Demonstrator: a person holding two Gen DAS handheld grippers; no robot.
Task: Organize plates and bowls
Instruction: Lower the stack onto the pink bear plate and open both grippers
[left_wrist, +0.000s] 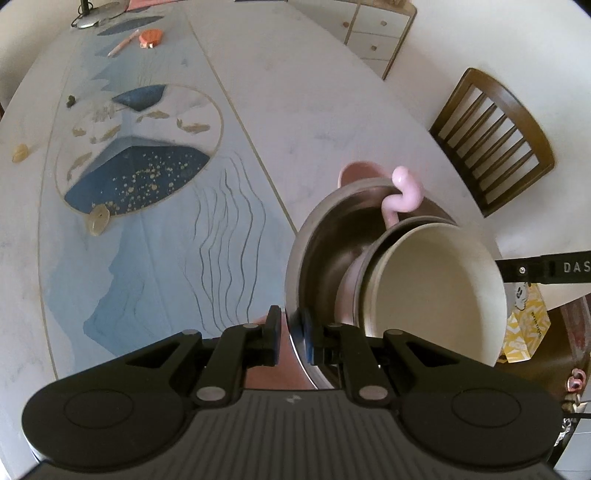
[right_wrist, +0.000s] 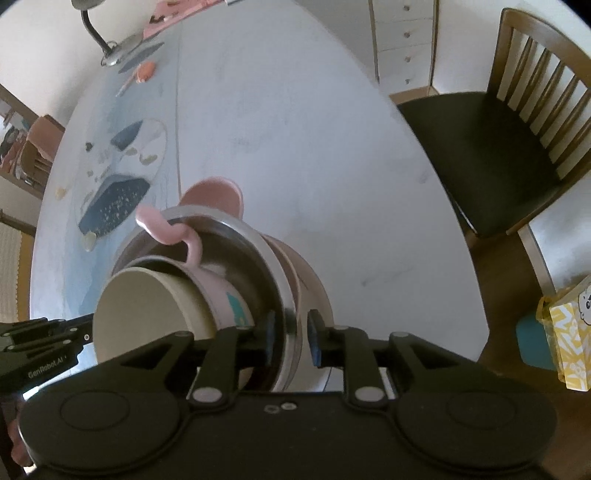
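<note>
Left gripper (left_wrist: 287, 334) clamps the near rim of the steel bowl (left_wrist: 317, 236). Right gripper (right_wrist: 293, 338) straddles the opposite rim, pads slightly apart, not pressing. Pink mug (right_wrist: 218, 288) lies tilted inside the bowl with a cream bowl (right_wrist: 147, 314) nested in it, all over the table (right_wrist: 295, 129).

Silver steel bowl (left_wrist: 317, 236), pink cup (right_wrist: 221, 288), blue fish-patterned runner (left_wrist: 140, 177).
</note>
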